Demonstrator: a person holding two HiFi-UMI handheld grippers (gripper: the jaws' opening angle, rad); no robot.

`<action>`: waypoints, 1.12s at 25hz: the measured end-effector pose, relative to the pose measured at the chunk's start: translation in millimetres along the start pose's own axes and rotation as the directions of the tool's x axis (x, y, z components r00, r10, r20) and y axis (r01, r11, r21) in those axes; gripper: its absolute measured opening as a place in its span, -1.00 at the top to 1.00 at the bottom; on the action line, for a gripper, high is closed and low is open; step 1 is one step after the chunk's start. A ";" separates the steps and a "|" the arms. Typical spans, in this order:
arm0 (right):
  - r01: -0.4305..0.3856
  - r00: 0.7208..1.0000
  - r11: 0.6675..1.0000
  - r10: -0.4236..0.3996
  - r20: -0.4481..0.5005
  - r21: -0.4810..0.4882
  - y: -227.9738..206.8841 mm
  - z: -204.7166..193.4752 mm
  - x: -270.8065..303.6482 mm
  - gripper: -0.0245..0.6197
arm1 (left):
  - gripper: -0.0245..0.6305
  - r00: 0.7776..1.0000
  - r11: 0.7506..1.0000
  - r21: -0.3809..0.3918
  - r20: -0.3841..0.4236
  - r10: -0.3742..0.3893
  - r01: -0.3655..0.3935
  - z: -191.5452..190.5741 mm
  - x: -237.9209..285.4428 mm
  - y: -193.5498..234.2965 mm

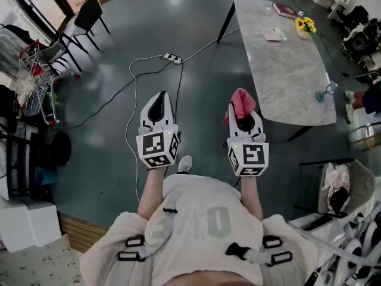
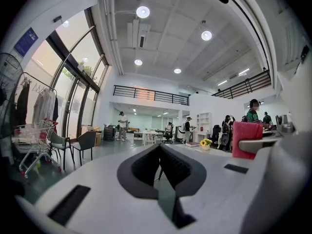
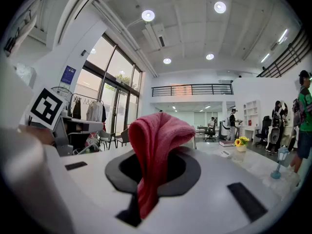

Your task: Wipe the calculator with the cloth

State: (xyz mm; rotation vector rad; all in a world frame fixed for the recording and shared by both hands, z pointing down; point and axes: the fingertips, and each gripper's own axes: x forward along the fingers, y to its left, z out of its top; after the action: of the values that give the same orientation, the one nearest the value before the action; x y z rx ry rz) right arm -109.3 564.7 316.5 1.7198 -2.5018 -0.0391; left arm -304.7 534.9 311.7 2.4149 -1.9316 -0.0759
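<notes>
A pink-red cloth point(image 1: 241, 102) sticks up from between the jaws of my right gripper point(image 1: 242, 117), which is shut on it; in the right gripper view the cloth point(image 3: 156, 145) fills the jaws of the right gripper point(image 3: 155, 156). My left gripper point(image 1: 158, 109) is held level beside it, and its jaws are shut with nothing between them point(image 2: 160, 152). A small white flat thing point(image 1: 273, 34), maybe the calculator, lies far ahead on the marble table point(image 1: 292, 70). Both grippers hang over the floor, well short of the table.
On the table are a book point(image 1: 286, 9), a small pot of yellow flowers point(image 1: 305, 25) and a blue glass object point(image 1: 326, 91). A power strip point(image 1: 172, 58) with cables lies on the floor ahead. Chairs point(image 1: 89, 16) and a shopping cart point(image 1: 36, 76) stand at the left. People stand far off.
</notes>
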 end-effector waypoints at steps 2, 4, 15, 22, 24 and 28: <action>-0.002 1.000 1.000 0.002 -0.003 -0.007 -3.6 0.2 4.2 0.75 | 0.86 1.000 1.000 -0.004 -0.003 -0.011 0.011 0.0 6.0 -2.9; -0.002 1.000 1.000 0.002 -0.009 -0.011 -6.3 -0.6 8.8 0.75 | 0.86 1.000 1.000 -0.001 -0.005 -0.022 0.022 -0.5 11.4 -4.9; -0.027 0.998 1.000 0.028 -0.058 0.012 1.1 -12.4 33.0 0.75 | 0.69 0.999 0.998 -0.035 0.011 -0.046 0.047 -3.9 34.0 12.1; -0.031 0.996 0.999 0.033 -0.080 0.026 10.2 -13.9 49.5 0.75 | -0.63 0.997 0.998 -0.027 0.051 -0.058 0.059 5.4 55.8 22.9; -0.026 0.997 0.999 0.028 -0.077 0.030 10.0 -12.4 55.3 0.75 | -0.63 0.997 0.996 -0.051 0.038 -0.065 0.067 3.0 61.1 27.0; -0.007 0.996 0.999 0.009 -0.085 0.031 10.9 -10.9 68.9 0.75 | -0.63 0.998 0.997 -0.042 0.014 -0.069 0.069 -1.2 72.6 39.5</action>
State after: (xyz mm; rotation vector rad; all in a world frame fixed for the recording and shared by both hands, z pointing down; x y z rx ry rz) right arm -142.7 504.8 333.3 1.6853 -2.4610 0.0718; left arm -327.1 455.4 315.0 2.4593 -1.8320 -0.1345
